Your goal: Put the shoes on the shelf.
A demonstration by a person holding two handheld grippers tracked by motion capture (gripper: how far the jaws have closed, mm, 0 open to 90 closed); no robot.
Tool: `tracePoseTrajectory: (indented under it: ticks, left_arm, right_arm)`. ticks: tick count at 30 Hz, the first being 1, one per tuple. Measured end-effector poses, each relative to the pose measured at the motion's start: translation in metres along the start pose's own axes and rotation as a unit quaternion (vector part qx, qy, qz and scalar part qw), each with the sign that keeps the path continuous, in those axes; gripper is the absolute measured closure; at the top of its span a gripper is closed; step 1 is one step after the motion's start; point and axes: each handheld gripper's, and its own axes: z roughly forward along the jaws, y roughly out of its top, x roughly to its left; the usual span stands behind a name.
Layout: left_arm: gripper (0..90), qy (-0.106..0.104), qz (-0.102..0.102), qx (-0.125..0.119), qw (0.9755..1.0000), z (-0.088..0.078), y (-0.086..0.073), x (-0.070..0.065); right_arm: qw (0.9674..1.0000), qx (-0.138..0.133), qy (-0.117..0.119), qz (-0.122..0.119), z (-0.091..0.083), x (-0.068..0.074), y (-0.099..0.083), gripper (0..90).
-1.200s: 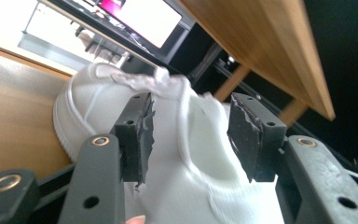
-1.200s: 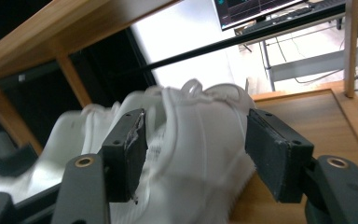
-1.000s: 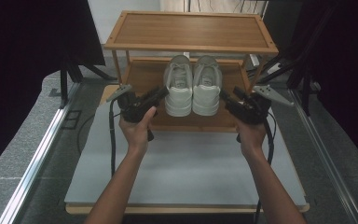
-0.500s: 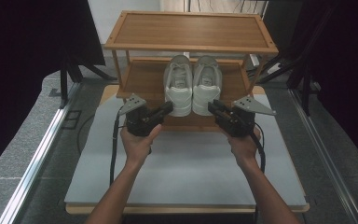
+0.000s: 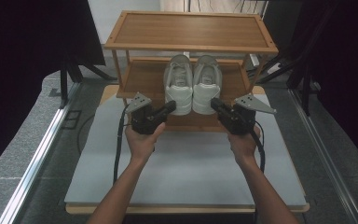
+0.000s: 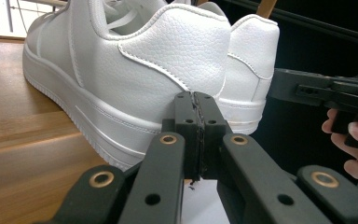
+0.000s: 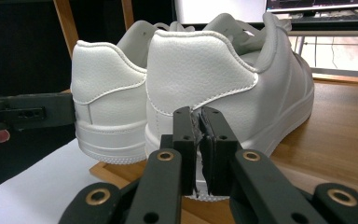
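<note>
Both hand-held grippers, left hand-held gripper (image 5: pixel 171 107) and right hand-held gripper (image 5: pixel 214 103), just closing empty, backing off from white leather shoes (image 5: pixel 192 84) on wooden shelf (image 5: pixel 142 79); shoes looking placed.

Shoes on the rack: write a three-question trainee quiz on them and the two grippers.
1. True or false: the shoes stand on the top shelf of the rack.
2. Which end of the shoes faces the person? A) toes B) heels C) soles
3. Fill in: the left gripper and right gripper are both ____, with nothing between their jaws.

Key
1. False: they stand on the lower shelf; the top one is bare.
2. B: the heels overhang the front edge, toward both grippers.
3. Shut: each gripper view shows its jaws pressed together, just short of a heel. The jaws have just been closing.
</note>
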Motion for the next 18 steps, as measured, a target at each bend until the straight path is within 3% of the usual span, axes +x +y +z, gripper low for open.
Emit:
tracePoseTrajectory:
  ticks: [12, 15, 18]
  left_arm:
    - [88.5, 0.006, -0.007, 0.001, 1.0, 0.008, 0.003, 0.006]
    - [88.5, 0.006, -0.006, 0.002, 1.0, 0.01, 0.003, 0.006]
    - [88.5, 0.003, -0.006, 0.002, 1.0, 0.011, 0.003, 0.007]
  right_arm:
    - [0.9999, -0.006, -0.003, 0.01, 0.004, -0.007, 0.002, 79.7]
    - [0.9998, -0.01, -0.008, 0.012, 0.003, -0.004, 0.001, 82.6]
    - [0.9989, -0.008, 0.03, 0.036, 0.003, 0.001, -0.002, 83.1]
